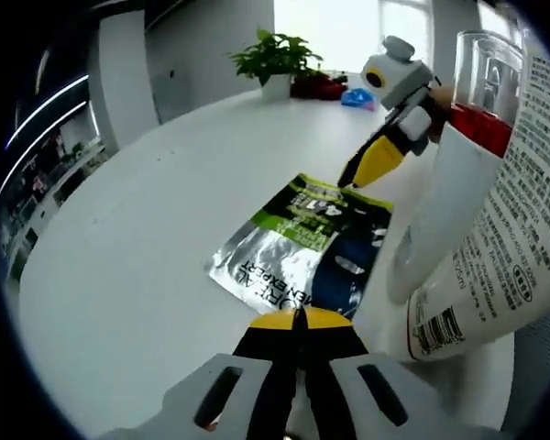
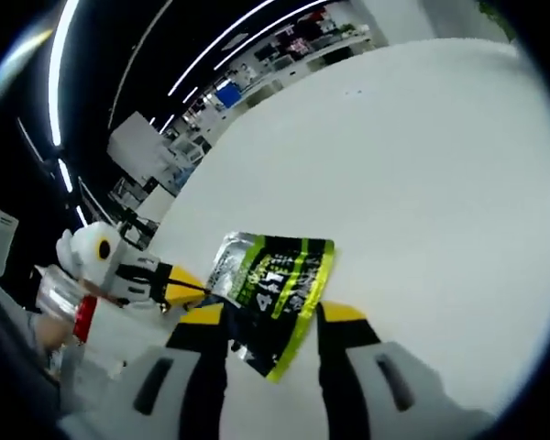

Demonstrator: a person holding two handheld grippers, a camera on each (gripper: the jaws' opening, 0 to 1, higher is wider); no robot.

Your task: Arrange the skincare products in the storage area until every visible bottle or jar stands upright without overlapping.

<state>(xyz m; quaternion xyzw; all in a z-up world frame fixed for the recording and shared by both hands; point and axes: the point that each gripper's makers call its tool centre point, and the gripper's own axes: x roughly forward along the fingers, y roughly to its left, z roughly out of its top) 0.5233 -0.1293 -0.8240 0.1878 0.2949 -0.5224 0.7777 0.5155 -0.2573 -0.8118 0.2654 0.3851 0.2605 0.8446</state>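
On white table (image 1: 147,238), flat silver-green sachet (image 1: 298,247) beside tall white bottle (image 1: 481,229).

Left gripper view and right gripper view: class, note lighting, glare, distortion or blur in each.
Left gripper view: the windows behind the plant are blown out, the sachet glares on its silver part, and the bottle bows near the lens. Right gripper view: the light strips bend into arcs, and the bottle at the left edge is blurred.

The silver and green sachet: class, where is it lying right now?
In the left gripper view the sachet lies flat on the white table, just beyond the shut left gripper and left of the white bottle.
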